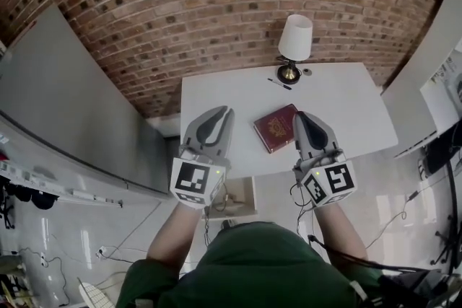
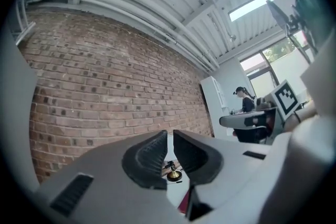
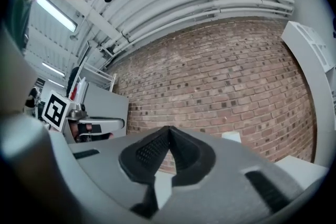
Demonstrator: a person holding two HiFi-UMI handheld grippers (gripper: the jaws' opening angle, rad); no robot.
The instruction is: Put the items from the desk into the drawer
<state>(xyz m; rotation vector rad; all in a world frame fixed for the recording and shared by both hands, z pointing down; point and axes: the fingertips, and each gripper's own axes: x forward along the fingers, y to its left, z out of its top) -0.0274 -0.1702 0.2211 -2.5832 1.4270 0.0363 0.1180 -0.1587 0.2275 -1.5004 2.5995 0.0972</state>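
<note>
A dark red booklet (image 1: 276, 128) lies flat near the front of the white desk (image 1: 346, 112). Further back are a black pen (image 1: 279, 84) and a small grey object (image 1: 307, 71). My left gripper (image 1: 227, 112) hovers just left of the booklet, its jaws a narrow gap apart and holding nothing. In the left gripper view, the left gripper (image 2: 169, 134) shows the lamp base (image 2: 171, 174) and a sliver of the booklet (image 2: 184, 202) through that gap. My right gripper (image 1: 299, 116) sits at the booklet's right edge. In its own view the right gripper (image 3: 169, 128) has its tips together and empty.
A lamp with a white shade (image 1: 295, 37) stands at the desk's back edge, before a brick wall (image 1: 216, 3). Below the desk's front edge a light wooden drawer (image 1: 242, 192) stands pulled out between my arms. A grey partition (image 1: 65, 104) runs along the left.
</note>
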